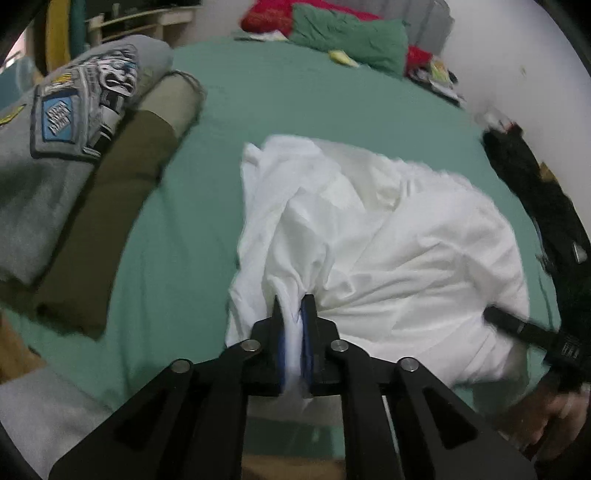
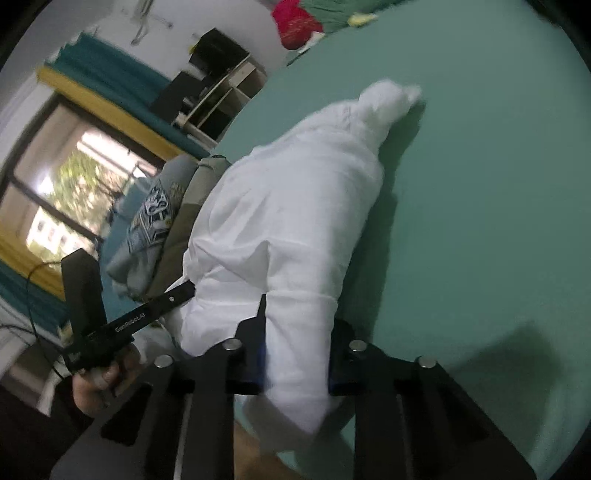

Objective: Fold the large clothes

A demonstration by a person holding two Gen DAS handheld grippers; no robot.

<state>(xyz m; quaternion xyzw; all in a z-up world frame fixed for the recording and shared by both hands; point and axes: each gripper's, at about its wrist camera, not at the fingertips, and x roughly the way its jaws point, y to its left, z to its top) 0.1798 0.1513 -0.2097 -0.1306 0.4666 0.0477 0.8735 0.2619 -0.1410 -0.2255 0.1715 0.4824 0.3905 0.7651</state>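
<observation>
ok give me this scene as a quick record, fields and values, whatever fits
surface: green bed sheet
garment: white garment, bunched and wrinkled, not yet folded flat
left gripper: jaws shut on a gathered bit of the white garment
right gripper: jaws pinch a thick fold of the same garment
folded pile: grey printed garment on an olive one, left of the white garment in the left wrist view
far end: red and green bedding

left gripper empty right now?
No: in the left wrist view the left gripper has its fingers closed on a bunched fold of the white garment, which lies on the green bed sheet.
</observation>
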